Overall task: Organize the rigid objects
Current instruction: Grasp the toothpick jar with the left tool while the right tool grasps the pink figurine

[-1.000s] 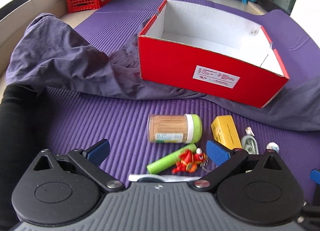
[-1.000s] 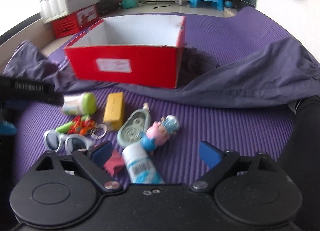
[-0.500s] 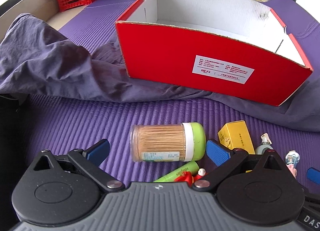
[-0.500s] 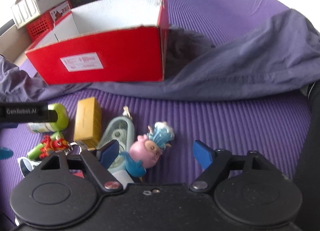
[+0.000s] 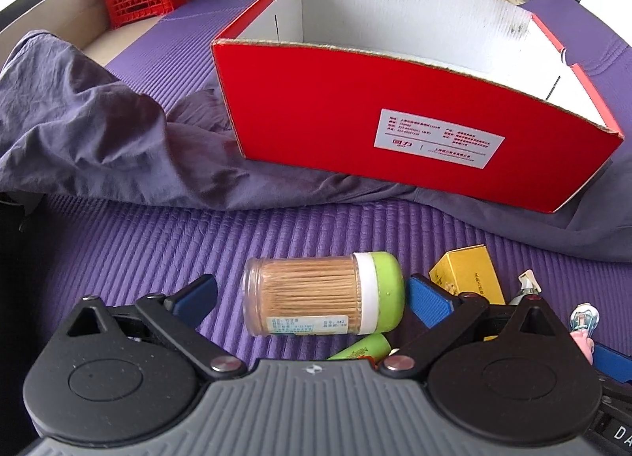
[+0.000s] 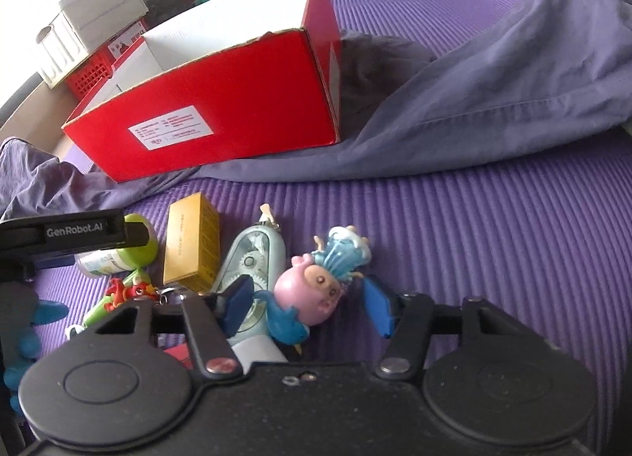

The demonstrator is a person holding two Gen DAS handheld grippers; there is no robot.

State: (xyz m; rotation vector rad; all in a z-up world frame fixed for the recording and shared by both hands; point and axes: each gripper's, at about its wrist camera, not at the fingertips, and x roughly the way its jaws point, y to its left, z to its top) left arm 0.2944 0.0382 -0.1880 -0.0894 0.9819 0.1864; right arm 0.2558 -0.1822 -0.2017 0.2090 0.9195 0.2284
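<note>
While left gripper (image 5: 312, 292) gapes round toothpick jar (image 5: 322, 294), only right cam shows right gripper (image 6: 308, 304) closing on figurine (image 6: 316, 292).

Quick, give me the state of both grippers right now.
Left gripper: open, straddling the toothpick jar, not gripping.
Right gripper: has been closing around the pink figurine; pads not pressing it, nothing held.

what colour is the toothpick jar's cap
Light green cap with a white collar; clearest in the left wrist view.
</note>
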